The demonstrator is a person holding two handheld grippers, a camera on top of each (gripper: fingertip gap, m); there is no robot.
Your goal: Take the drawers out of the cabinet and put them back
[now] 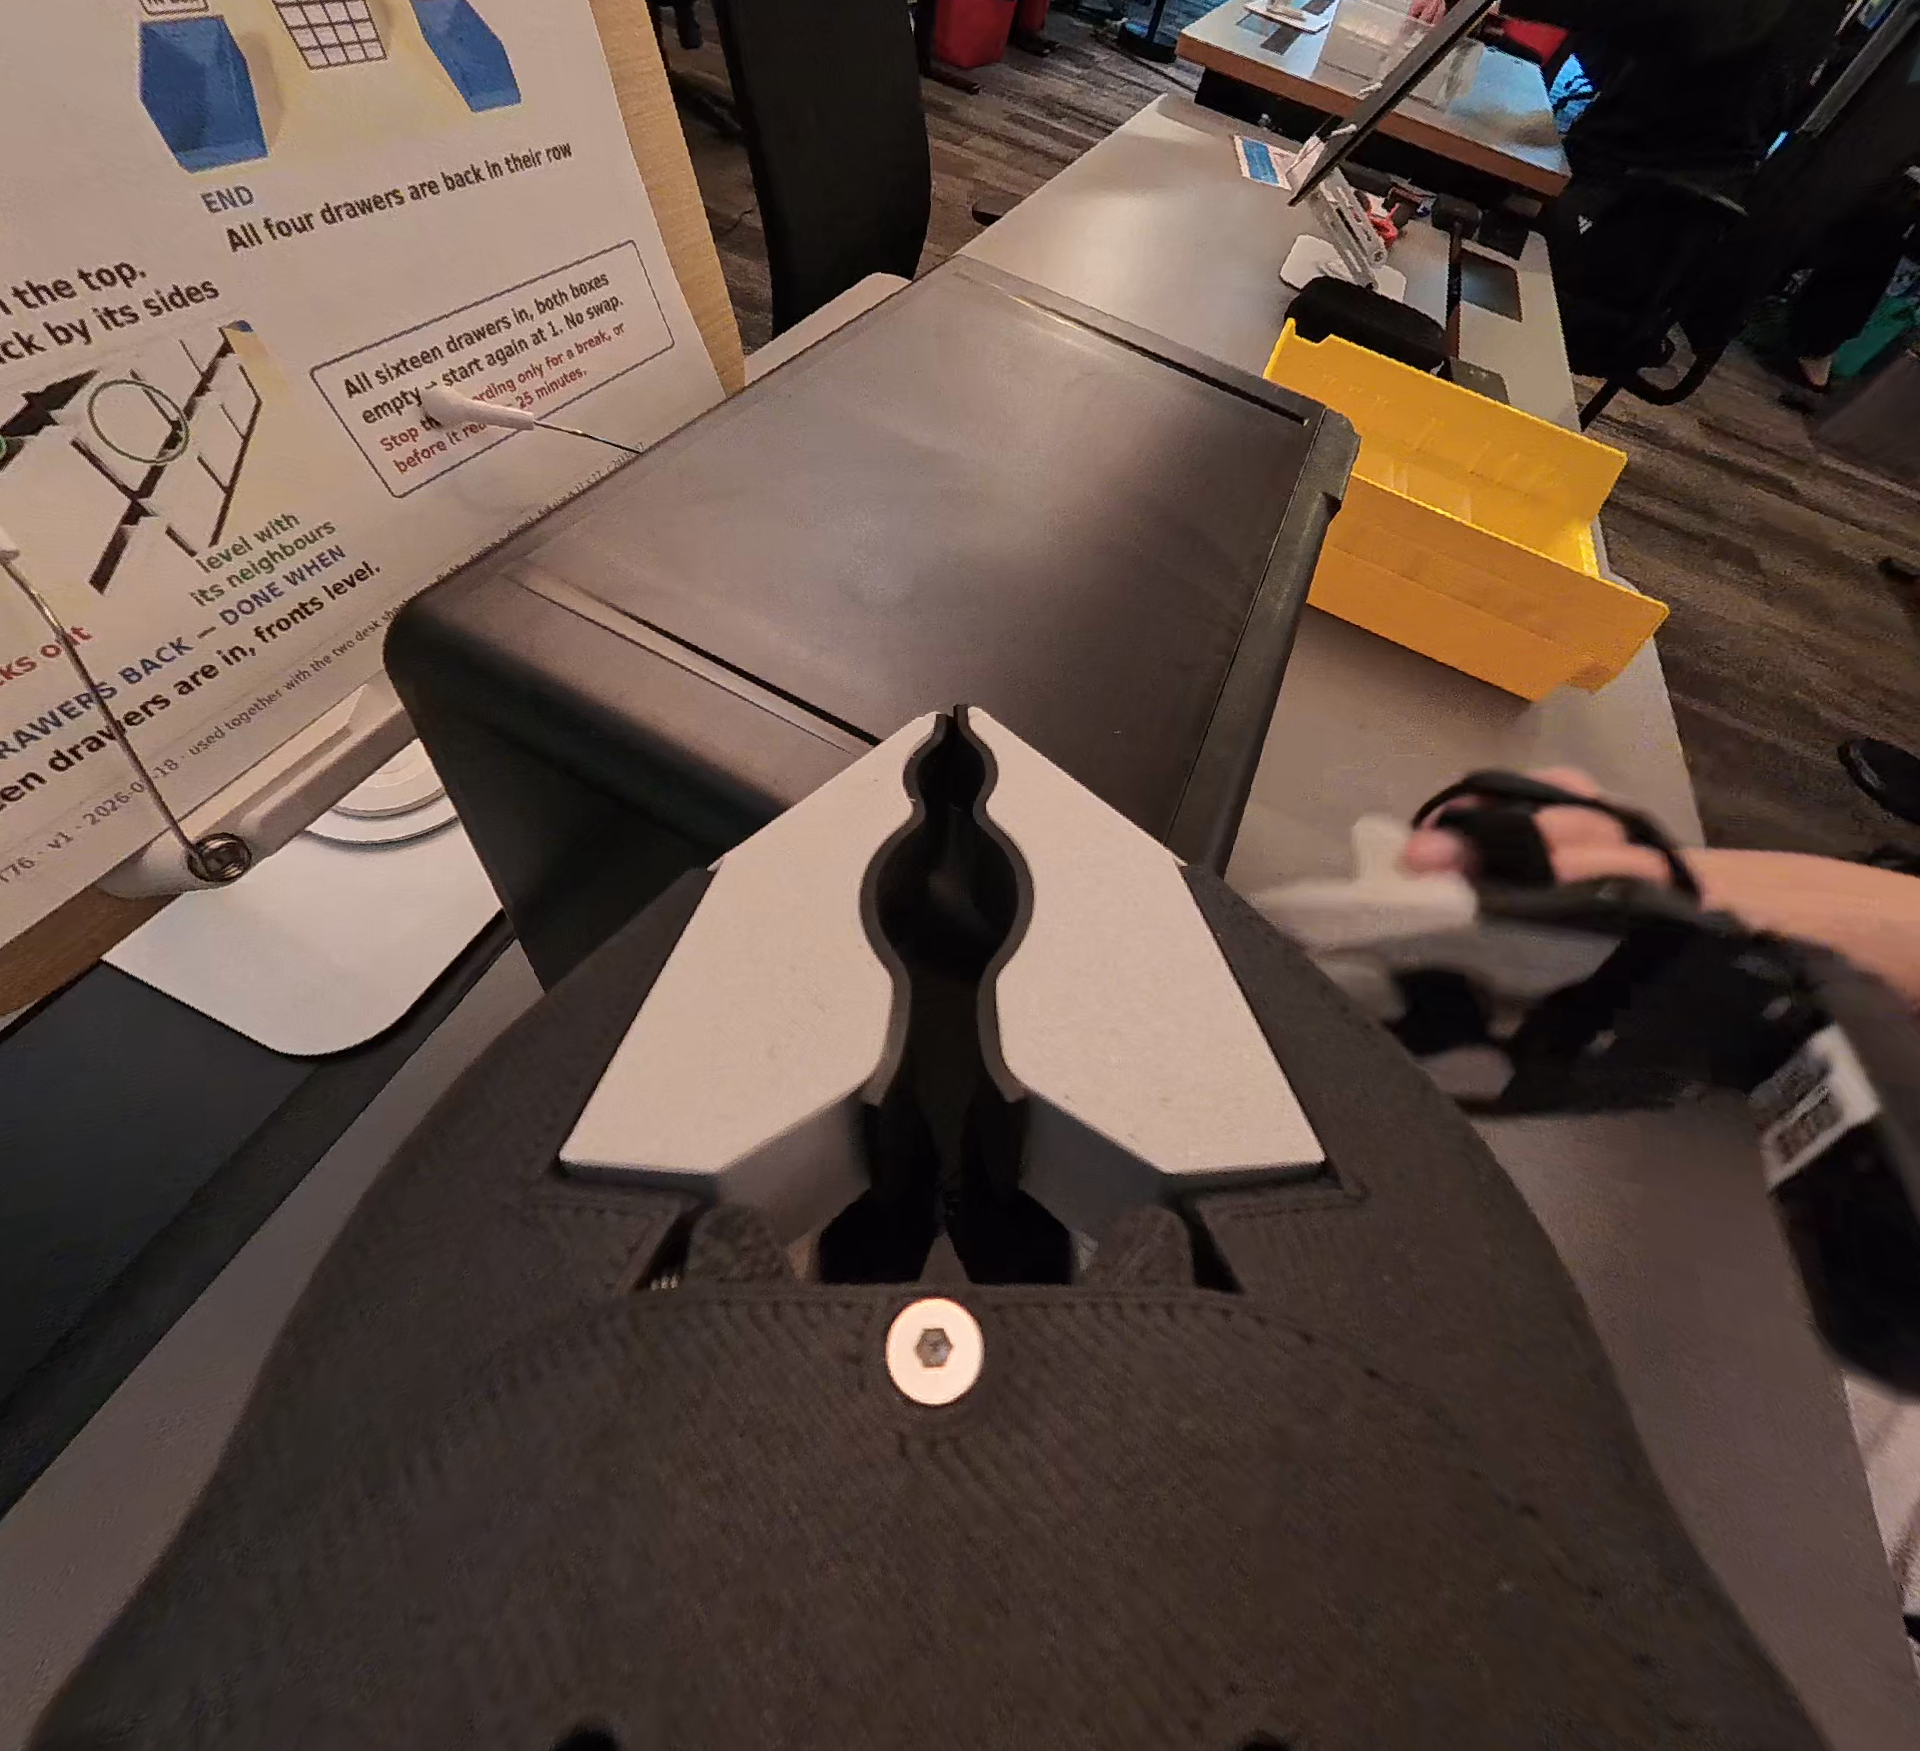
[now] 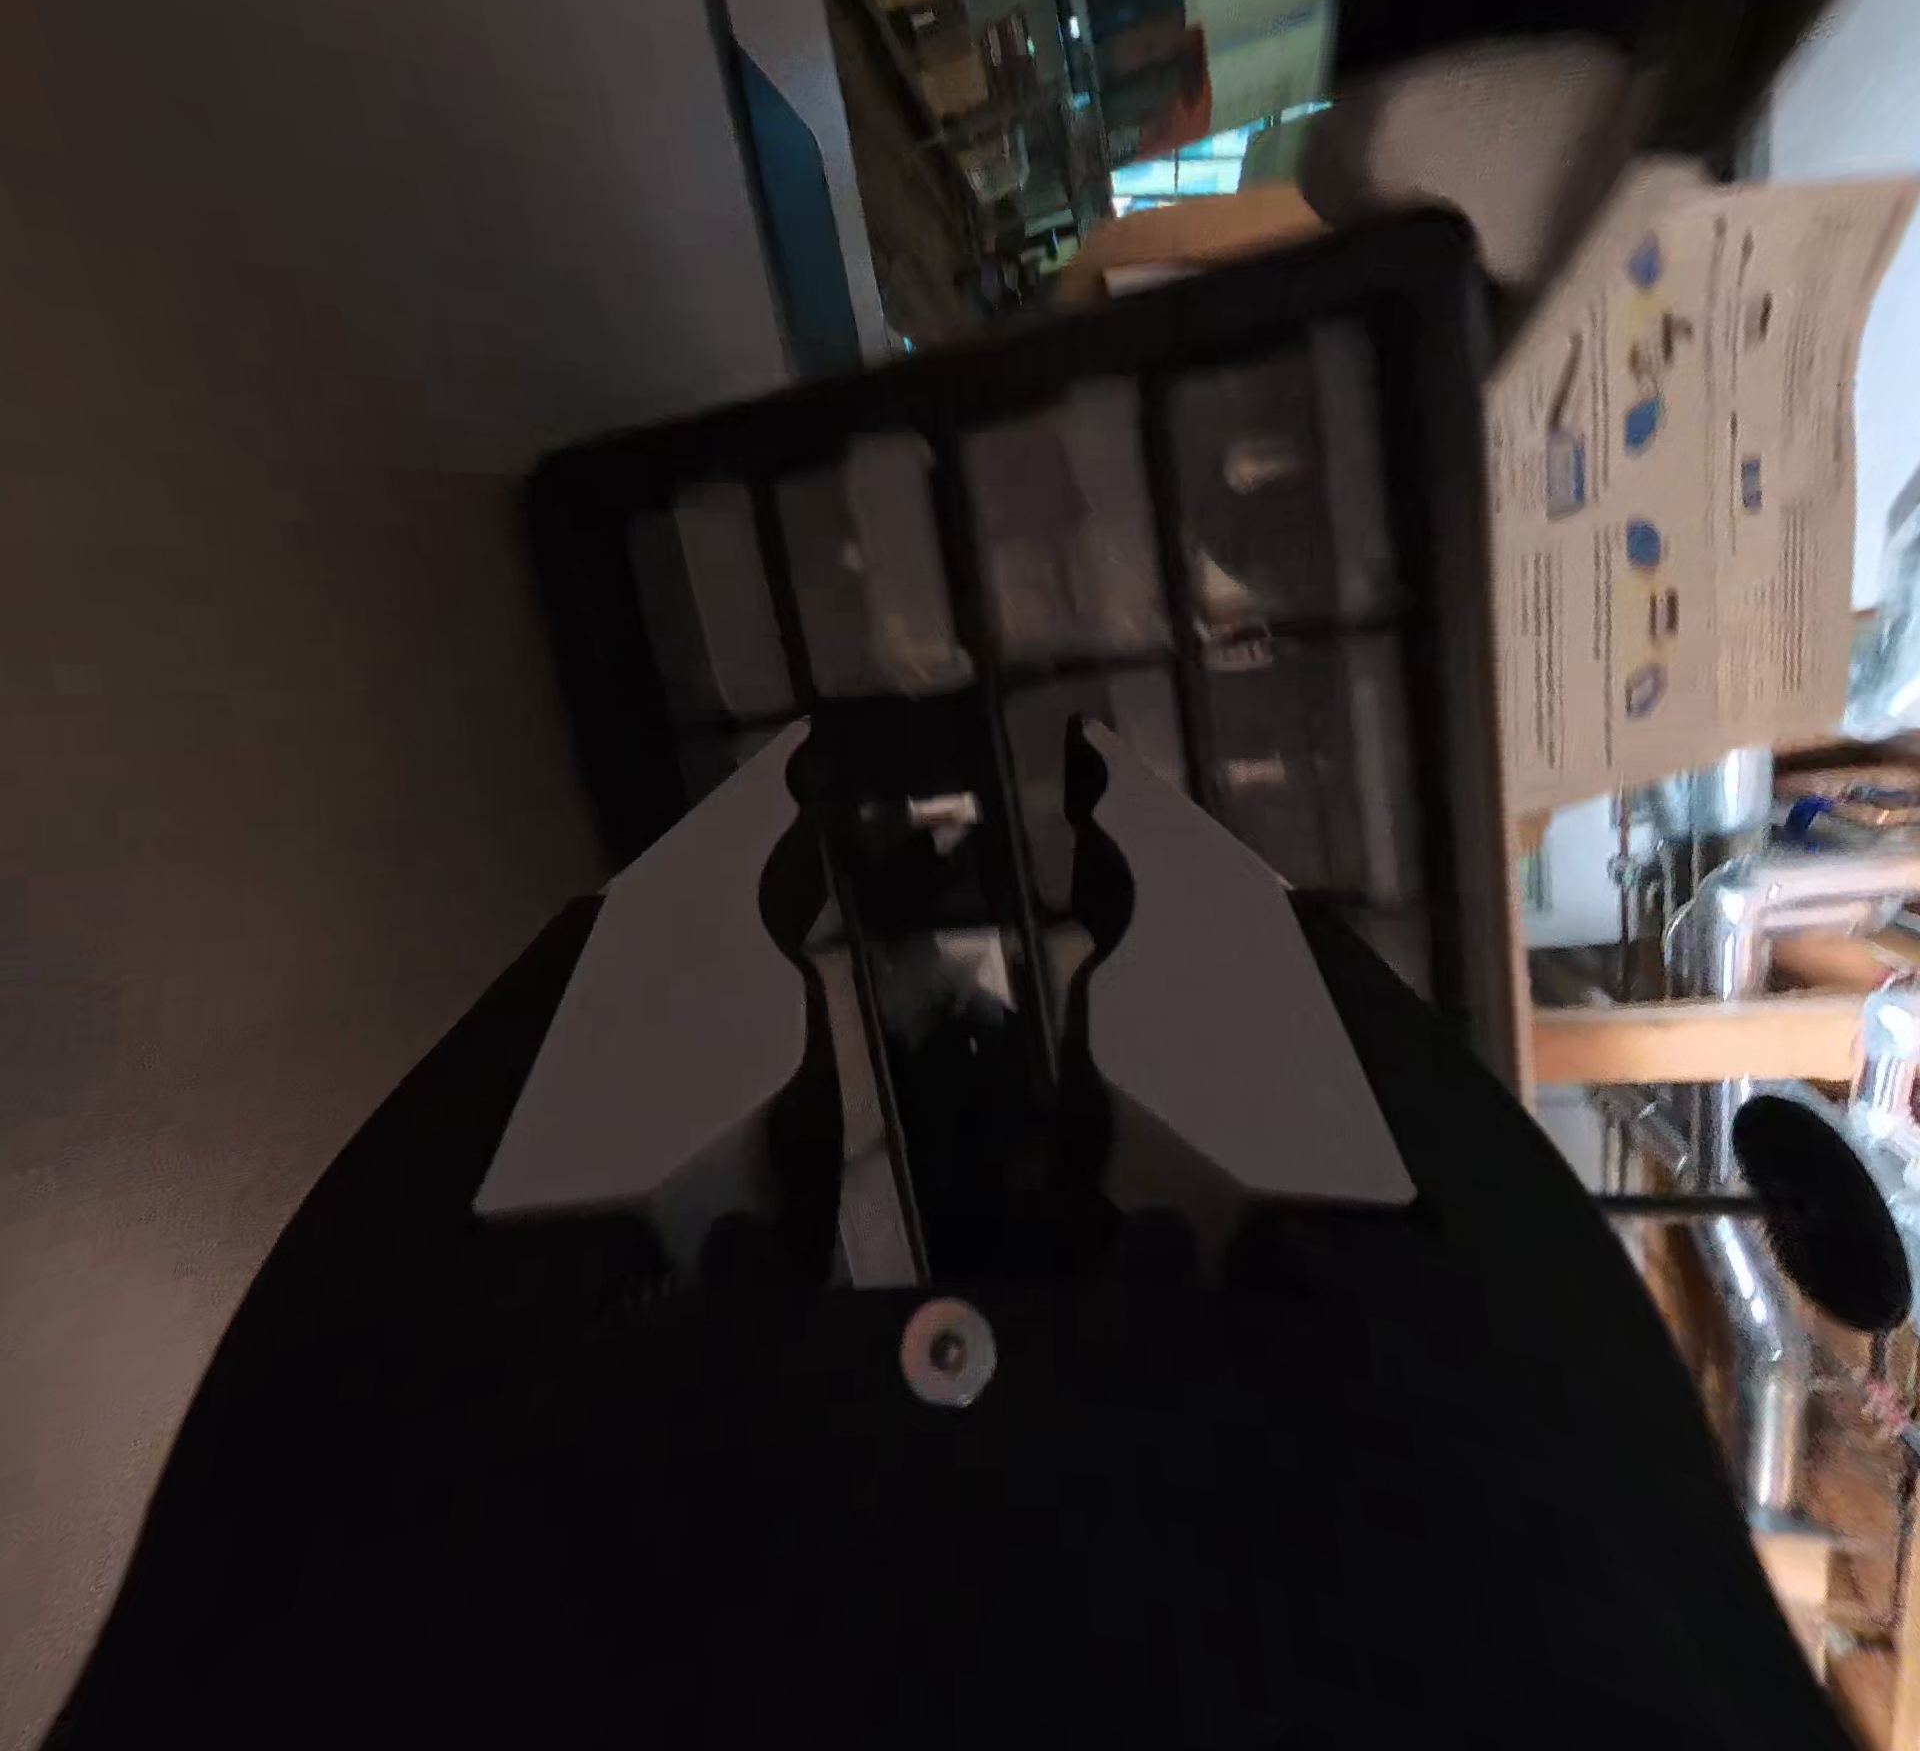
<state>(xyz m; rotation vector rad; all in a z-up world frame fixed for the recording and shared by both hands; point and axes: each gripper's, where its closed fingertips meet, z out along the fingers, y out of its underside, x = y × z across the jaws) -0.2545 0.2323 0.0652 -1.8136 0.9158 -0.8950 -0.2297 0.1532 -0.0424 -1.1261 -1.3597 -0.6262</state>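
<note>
Drawers (image 2: 1049, 558) fill most of the slots in the black cabinet (image 2: 1455, 475), which stands on the grey desk (image 1: 1143, 226); the right wrist view is rolled sideways and blurred, so I cannot tell for certain whether any slot is bare. Most fronts look level with their neighbours, and no drawer shows lying loose on the desk. The right gripper (image 2: 940, 735) points at the cabinet front with its jaws parted wide and holds nothing, though a drawer front lines up between them. I judge it is about to take hold of a drawer or has just let one go. The left gripper (image 1: 958, 714) hangs above the cabinet's near top edge, fingers pressed together, gripping nothing. A yellow bin (image 1: 1455, 538) sits beside the cabinet, and an instruction sheet (image 1: 312, 247) stands propped behind it.
</note>
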